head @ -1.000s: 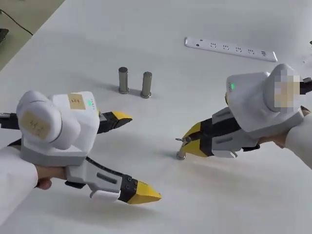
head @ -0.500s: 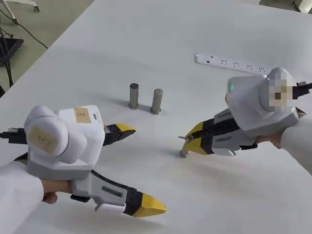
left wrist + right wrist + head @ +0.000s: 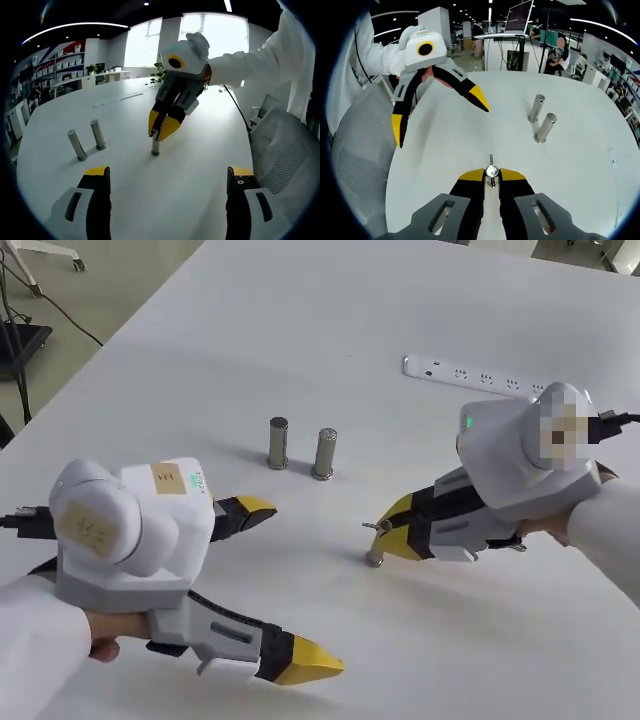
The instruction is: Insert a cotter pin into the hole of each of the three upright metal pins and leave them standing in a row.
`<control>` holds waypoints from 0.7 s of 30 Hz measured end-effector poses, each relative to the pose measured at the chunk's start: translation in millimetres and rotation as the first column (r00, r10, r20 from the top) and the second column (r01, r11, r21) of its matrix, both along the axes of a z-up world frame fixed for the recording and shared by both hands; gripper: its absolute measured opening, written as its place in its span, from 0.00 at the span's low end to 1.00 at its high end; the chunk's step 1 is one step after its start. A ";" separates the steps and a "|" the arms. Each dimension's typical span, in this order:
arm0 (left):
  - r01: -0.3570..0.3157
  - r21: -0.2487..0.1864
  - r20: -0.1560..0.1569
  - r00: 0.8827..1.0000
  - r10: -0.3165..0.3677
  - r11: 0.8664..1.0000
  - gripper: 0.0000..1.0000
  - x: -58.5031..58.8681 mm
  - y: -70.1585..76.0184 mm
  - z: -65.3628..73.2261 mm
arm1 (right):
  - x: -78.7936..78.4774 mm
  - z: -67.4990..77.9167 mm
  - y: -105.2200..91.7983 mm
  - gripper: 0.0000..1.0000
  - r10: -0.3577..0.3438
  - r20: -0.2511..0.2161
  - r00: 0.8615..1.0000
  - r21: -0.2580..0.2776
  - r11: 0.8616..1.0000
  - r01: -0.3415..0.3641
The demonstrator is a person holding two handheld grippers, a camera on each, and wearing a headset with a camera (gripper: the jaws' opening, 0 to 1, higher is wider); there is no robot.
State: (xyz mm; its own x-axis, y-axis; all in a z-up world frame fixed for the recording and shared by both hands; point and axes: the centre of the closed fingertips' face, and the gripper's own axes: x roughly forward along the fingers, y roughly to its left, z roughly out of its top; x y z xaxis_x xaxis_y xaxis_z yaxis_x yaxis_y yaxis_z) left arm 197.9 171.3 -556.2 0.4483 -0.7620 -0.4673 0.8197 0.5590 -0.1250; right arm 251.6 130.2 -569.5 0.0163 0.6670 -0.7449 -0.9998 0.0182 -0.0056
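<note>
Cotter pin (image 3: 372, 527) pinched in the nearly closed right claw (image 3: 386, 532), level with the top of the near-right metal pin (image 3: 375, 558), which stands upright on the worktop (image 3: 300, 340) just beneath the claw tips. The cotter's long axis lies level, pointing left out of the tips and crossing the pin's vertical axis; whether its end has entered the hole cannot be told. The far-left metal pin (image 3: 279, 443) and the middle metal pin (image 3: 325, 453) stand side by side, farther off and well apart from this one. The left claw (image 3: 303, 587) hovers at near left, spread wide and empty, the more distant of the two; the insertion appears to fall to the right claw, pushing leftward along the cotter's axis.
</note>
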 end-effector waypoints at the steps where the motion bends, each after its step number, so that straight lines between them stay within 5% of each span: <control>1: -0.003 -0.003 -0.001 1.000 0.003 1.000 0.97 0.5 0.0 0.8 | -0.7 -0.1 0.4 0.05 0.001 -0.001 1.000 0.000 1.000 -0.001; 11: -0.032 -0.020 0.005 0.999 0.032 0.999 0.98 5.2 5.5 10.6 | -5.1 19.9 1.0 0.23 -0.050 -0.008 0.999 0.059 0.997 0.050; 21: -0.056 -0.059 -0.002 0.998 0.056 0.997 0.99 6.7 8.9 24.5 | -24.8 45.6 -21.9 0.51 -0.185 -0.055 0.981 0.167 0.967 0.192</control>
State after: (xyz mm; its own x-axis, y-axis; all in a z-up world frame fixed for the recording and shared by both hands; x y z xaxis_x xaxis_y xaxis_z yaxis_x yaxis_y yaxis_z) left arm 204.5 180.3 -531.7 0.4913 -0.7617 -0.4223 0.7870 0.5960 -0.1594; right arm 226.7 108.2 -523.9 0.1276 0.7719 -0.6228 -0.9776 0.2039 0.0525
